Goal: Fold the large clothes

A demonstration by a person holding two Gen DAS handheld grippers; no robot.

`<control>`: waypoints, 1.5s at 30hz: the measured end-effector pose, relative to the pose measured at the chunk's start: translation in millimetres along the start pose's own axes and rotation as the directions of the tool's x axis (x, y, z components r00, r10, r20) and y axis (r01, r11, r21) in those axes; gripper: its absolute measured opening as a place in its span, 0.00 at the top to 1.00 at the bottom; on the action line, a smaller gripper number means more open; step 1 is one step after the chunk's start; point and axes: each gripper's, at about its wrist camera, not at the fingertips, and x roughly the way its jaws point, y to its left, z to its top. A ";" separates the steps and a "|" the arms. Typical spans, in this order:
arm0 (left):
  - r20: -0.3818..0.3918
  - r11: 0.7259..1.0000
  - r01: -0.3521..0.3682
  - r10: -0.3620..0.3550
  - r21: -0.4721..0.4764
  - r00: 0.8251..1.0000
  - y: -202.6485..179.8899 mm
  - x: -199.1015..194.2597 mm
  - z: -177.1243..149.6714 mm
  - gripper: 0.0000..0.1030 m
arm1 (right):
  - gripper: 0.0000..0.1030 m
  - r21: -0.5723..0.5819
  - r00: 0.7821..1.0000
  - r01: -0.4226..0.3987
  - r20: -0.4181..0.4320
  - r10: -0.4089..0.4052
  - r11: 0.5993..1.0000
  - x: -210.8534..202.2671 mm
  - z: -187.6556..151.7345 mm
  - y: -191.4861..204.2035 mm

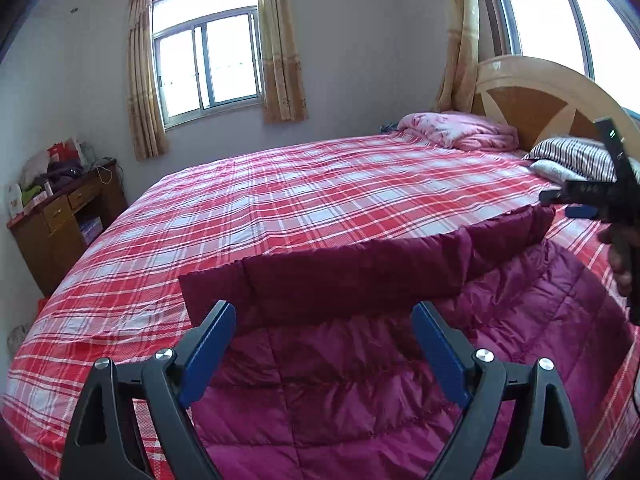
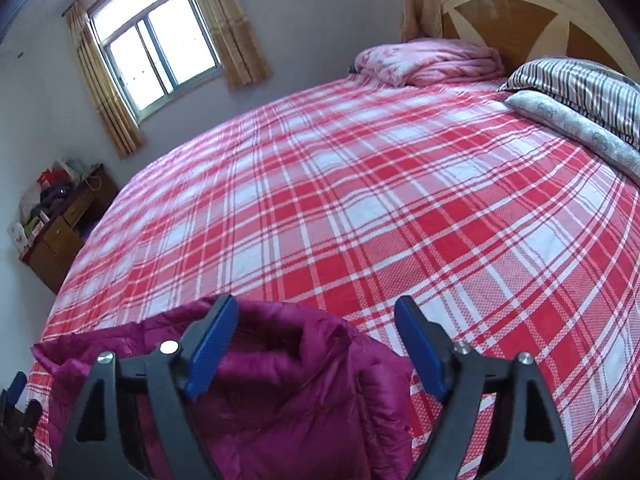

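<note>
A large magenta quilted jacket (image 1: 360,360) lies on the red plaid bed (image 1: 280,192), its far part folded over into a darker band (image 1: 360,272). My left gripper (image 1: 324,316) is open and empty just above the jacket's near side. My right gripper (image 2: 316,312) is open and empty, over the jacket's right end (image 2: 288,392) and the bedsheet (image 2: 400,208). The right gripper also shows in the left wrist view (image 1: 568,204) at the jacket's far right corner, held by a hand.
A pink folded quilt (image 1: 460,128) and striped pillows (image 1: 572,156) lie by the wooden headboard (image 1: 532,92). A cluttered wooden desk (image 1: 60,216) stands left of the bed under a curtained window (image 1: 208,68).
</note>
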 end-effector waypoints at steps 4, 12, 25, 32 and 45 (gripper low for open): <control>-0.016 0.997 -0.067 0.068 0.031 0.998 -12.4 25.0 1.6 0.12 | 0.20 -0.119 0.996 -0.092 -0.015 0.091 0.989 -12.4 -21.9 51.6; -0.087 0.978 -0.193 0.200 0.083 0.976 -20.5 84.0 1.6 0.12 | 0.34 -0.319 0.995 -0.033 -0.099 0.002 0.947 60.4 -67.6 110.5; -0.236 0.986 -0.167 0.157 -0.021 0.959 -7.1 140.7 -1.9 0.07 | 0.35 -0.284 0.993 0.006 -0.112 -0.039 0.959 94.8 -60.1 89.8; -0.294 0.987 -0.150 0.126 -0.059 0.948 -1.3 149.4 -8.3 0.02 | 0.34 -0.277 0.989 0.006 -0.142 -0.047 0.961 102.1 -63.5 88.8; -0.345 0.987 -0.145 0.115 -0.063 0.932 0.8 159.1 -11.7 0.01 | 0.31 -0.312 0.978 0.040 -0.182 -0.101 0.949 113.7 -65.2 94.4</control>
